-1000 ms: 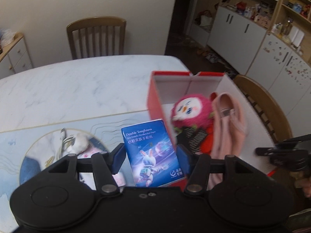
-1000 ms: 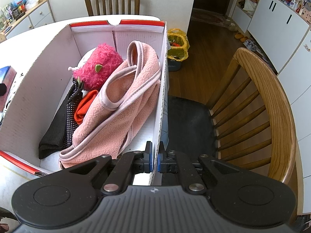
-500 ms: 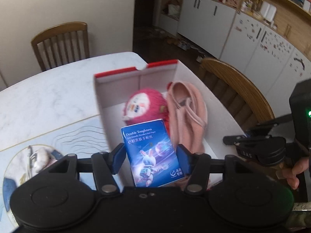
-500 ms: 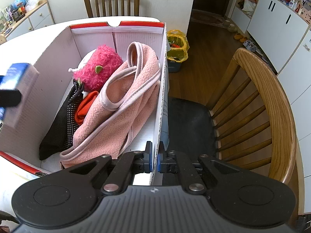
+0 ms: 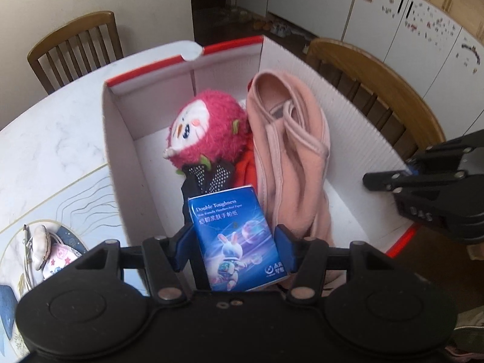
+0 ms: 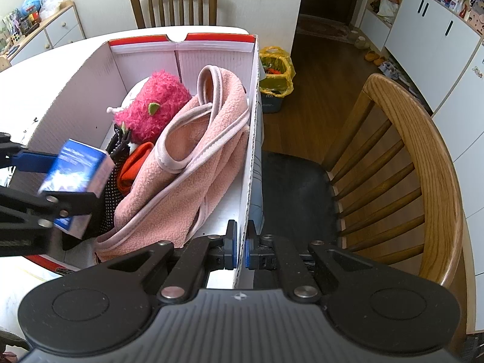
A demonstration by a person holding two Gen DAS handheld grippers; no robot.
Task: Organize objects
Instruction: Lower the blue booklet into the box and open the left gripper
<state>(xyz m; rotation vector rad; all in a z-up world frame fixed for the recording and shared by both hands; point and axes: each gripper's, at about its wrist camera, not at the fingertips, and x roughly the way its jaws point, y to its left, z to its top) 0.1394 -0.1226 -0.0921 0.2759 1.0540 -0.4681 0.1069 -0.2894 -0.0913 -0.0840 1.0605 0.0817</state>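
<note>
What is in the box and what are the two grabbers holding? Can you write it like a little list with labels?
left gripper: shut on the blue tissue pack, held above the box
right gripper: fingers pinch the box's right wall
box: white inside, red rim, open top, on the marble table
in the box: pink plush toy, pink fleece garment, black dotted fabric, something orange
outside the box: wooden chair to the right

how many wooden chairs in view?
2. One wooden chair stands at the table's far side against the wall; the other wooden chair is right of the box. More may sit outside the frames.
</note>
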